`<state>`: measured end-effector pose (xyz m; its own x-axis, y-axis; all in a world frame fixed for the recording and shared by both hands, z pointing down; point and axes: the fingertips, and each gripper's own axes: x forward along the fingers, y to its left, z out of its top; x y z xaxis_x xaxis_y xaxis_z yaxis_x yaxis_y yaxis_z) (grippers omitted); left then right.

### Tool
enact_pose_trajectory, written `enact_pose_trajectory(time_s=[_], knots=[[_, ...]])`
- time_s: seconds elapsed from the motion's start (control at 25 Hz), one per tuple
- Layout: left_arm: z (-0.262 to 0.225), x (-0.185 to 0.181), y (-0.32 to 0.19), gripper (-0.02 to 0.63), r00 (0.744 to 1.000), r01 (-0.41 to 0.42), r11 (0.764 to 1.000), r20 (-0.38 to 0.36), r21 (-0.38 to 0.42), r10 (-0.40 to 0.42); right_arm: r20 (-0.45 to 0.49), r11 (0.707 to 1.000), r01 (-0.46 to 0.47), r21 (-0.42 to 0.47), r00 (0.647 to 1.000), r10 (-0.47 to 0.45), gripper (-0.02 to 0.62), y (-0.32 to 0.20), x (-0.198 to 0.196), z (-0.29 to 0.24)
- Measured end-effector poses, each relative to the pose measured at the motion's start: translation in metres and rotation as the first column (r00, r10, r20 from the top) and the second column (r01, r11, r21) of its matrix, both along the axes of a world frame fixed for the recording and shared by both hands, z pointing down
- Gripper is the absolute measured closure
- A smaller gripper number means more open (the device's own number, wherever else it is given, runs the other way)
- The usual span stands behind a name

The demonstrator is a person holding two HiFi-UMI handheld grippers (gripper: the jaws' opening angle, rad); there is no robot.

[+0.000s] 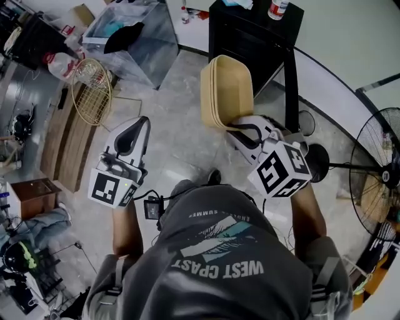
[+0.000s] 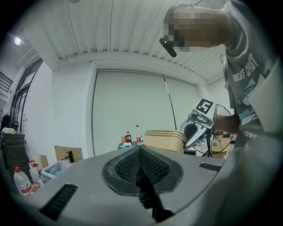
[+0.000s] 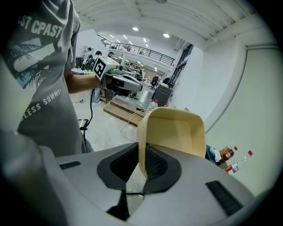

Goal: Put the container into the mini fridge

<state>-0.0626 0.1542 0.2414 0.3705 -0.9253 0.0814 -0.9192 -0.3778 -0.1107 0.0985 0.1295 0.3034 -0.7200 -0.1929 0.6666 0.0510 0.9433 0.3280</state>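
A tan plastic container (image 1: 228,90) hangs tilted on its side above the floor. My right gripper (image 1: 242,125) is shut on its rim. In the right gripper view the container's wall (image 3: 174,130) is pinched between the pads of that gripper (image 3: 142,159). The black mini fridge (image 1: 256,37) stands just beyond the container, by the wall. My left gripper (image 1: 139,124) hovers to the left, apart from the container, shut and holding nothing. In the left gripper view its pads (image 2: 140,152) meet, and the container (image 2: 164,139) shows further off.
A clear plastic bin (image 1: 128,37) and a wire basket (image 1: 92,92) sit on the floor at the left. A standing fan (image 1: 381,162) is at the right. A bottle (image 1: 277,7) stands on top of the fridge. A wooden pallet (image 1: 69,144) lies at the far left.
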Motion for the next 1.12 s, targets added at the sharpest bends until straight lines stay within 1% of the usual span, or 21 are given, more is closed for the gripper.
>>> enact_pose_trajectory(time_s=[0.12, 0.28, 0.48, 0.64, 0.8, 1.12], knots=[[0.003, 0.002, -0.005, 0.592, 1.000, -0.016, 1.000, -0.003, -0.015, 0.016, -0.001, 1.000, -0.014, -0.010, 1.000, 0.014, 0.546, -0.005, 0.000, 0.002], [0.005, -0.004, -0.019, 0.591, 0.999, -0.040, 0.999, -0.012, -0.014, 0.040, -0.015, 0.999, -0.043, -0.019, 0.999, 0.043, 0.546, -0.013, -0.003, 0.008], [0.011, -0.014, -0.050, 0.592, 0.994, -0.106, 0.994, -0.025, -0.008, 0.105, -0.032, 0.995, -0.103, -0.017, 0.994, 0.102, 0.546, -0.030, -0.012, 0.016], [0.007, -0.025, -0.079, 0.592, 0.985, -0.172, 0.985, -0.030, 0.013, 0.172, -0.039, 0.986, -0.164, -0.015, 0.986, 0.164, 0.546, -0.044, -0.025, 0.017], [0.003, -0.041, -0.103, 0.591, 0.975, -0.218, 0.976, -0.037, 0.017, 0.218, -0.047, 0.979, -0.203, -0.016, 0.978, 0.202, 0.546, -0.060, -0.043, 0.018], [0.013, -0.071, -0.154, 0.591, 0.955, -0.294, 0.956, -0.045, -0.001, 0.293, -0.061, 0.959, -0.283, -0.016, 0.958, 0.282, 0.546, -0.098, -0.072, 0.026]])
